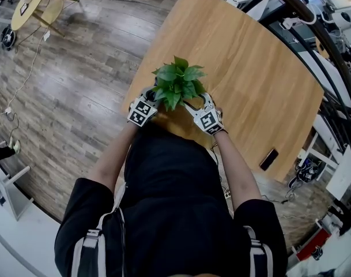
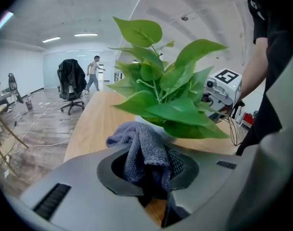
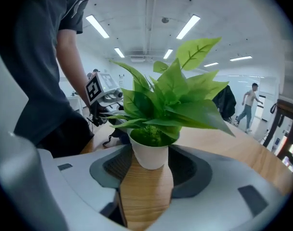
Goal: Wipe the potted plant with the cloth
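One potted plant between right tongs, cloth in left tongs

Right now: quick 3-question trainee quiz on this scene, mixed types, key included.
1. True or false: the left claw is shut on the grey cloth.
2. Between the right claw's jaws stands: A a mug, B the white pot, C a bottle.
3. Fill in: the plant stands on a wooden ____.
Key: 1 true; 2 B; 3 table.
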Tool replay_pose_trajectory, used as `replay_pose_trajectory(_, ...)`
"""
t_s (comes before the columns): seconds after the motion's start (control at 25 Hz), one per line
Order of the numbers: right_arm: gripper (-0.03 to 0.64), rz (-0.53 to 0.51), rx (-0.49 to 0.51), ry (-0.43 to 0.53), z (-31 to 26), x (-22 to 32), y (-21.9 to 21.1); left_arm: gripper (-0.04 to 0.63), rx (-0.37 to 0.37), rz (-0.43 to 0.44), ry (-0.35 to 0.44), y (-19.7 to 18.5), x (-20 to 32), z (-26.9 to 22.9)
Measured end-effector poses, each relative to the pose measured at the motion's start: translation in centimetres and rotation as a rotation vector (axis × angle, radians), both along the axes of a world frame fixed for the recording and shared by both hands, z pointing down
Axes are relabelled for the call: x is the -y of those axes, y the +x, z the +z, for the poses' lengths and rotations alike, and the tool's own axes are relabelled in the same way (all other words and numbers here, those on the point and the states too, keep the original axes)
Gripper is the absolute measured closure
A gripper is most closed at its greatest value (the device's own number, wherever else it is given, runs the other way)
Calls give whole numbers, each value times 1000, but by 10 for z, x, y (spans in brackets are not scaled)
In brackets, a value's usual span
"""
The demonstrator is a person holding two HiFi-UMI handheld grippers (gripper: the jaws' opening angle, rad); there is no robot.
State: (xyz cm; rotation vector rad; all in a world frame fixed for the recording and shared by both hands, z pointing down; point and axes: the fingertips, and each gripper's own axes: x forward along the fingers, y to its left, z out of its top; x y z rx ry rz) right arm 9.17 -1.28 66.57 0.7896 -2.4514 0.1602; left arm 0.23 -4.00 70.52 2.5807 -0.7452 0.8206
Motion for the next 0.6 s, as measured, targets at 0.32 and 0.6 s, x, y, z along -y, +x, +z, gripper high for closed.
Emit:
replay_pose_trajectory(0.32,396,56,-11,-4,3,3,-4,486,13,117,-2,5,-20,-3)
replay_pose_trajectory(0.6,396,58,-18,2,3,5,-5,487,-4,163,-17,9,-36,-1)
